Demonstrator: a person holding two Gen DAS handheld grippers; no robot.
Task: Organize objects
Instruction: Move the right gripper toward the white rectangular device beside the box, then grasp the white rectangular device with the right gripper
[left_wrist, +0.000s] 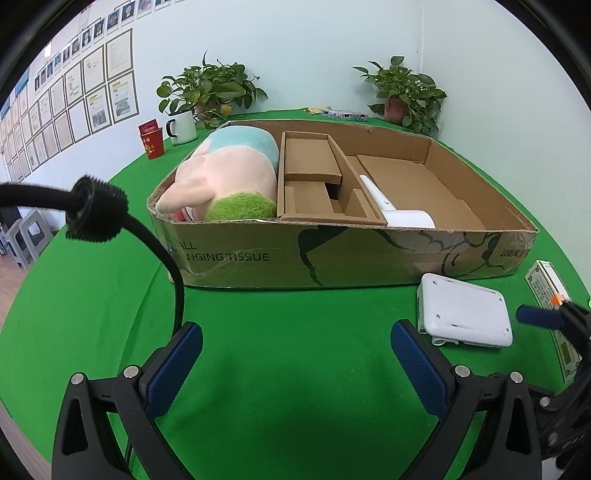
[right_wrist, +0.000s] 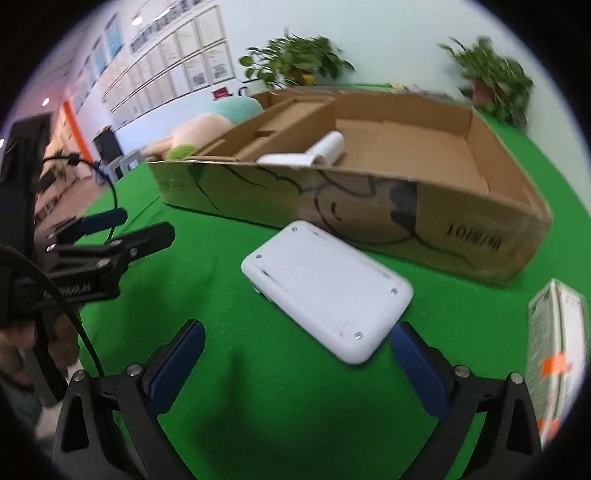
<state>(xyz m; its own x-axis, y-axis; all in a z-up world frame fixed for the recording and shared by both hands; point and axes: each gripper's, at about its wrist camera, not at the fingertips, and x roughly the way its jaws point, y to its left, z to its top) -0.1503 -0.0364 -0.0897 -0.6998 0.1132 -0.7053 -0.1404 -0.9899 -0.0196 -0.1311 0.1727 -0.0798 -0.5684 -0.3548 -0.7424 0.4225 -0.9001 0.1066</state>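
The printed carton (right_wrist: 557, 354) is cut off by the right edge; plants (right_wrist: 491, 77) blur.

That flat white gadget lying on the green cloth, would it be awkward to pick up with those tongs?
Probably a little. The white gadget looks like rigid moulded plastic with screws, so it should stay stiff. Its smooth shell may slip. It lies flat on the cloth, so it should slide rather than roll, and the open right tongs must catch its thin edges.
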